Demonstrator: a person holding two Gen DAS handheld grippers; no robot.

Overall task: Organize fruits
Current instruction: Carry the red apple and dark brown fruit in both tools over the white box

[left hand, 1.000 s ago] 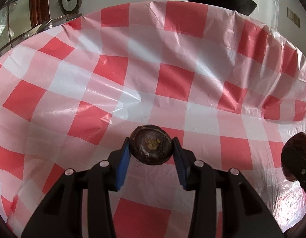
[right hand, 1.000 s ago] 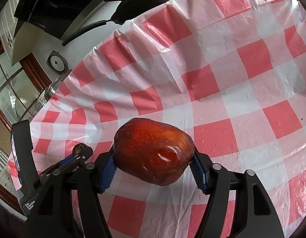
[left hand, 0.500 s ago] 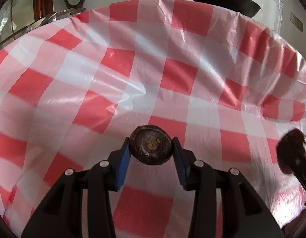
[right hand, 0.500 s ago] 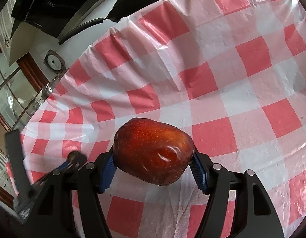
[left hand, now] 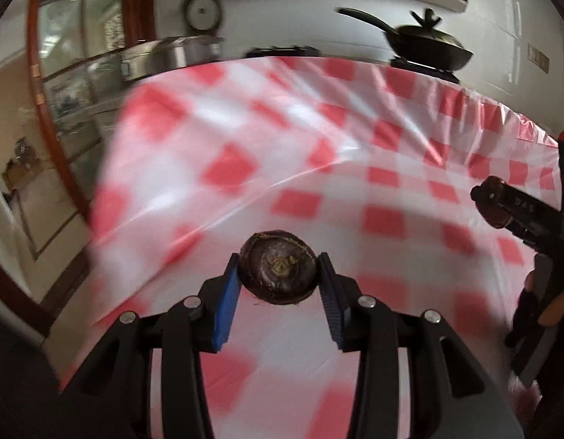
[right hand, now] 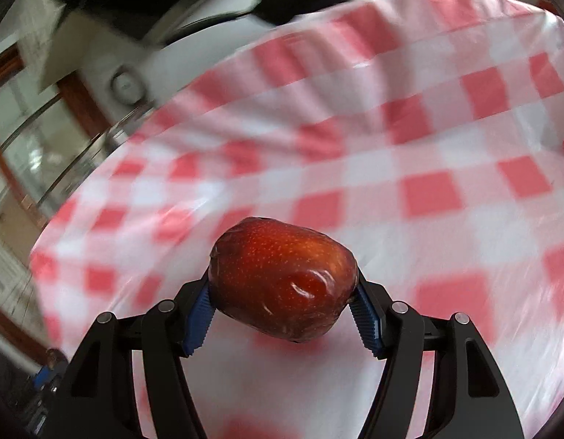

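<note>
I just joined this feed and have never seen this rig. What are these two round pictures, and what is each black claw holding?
Each picture comes from a fisheye camera on a hand-held gripper, looking along its two fingers; a person carries one in each hand. In the left view, the left gripper is shut on a dark round fruit. In the right view, the right gripper is shut on a red apple in clear wrap. Below both lies a red-checked tablecloth, blurred. At the left view's right edge you see the right gripper from the side.
</note>
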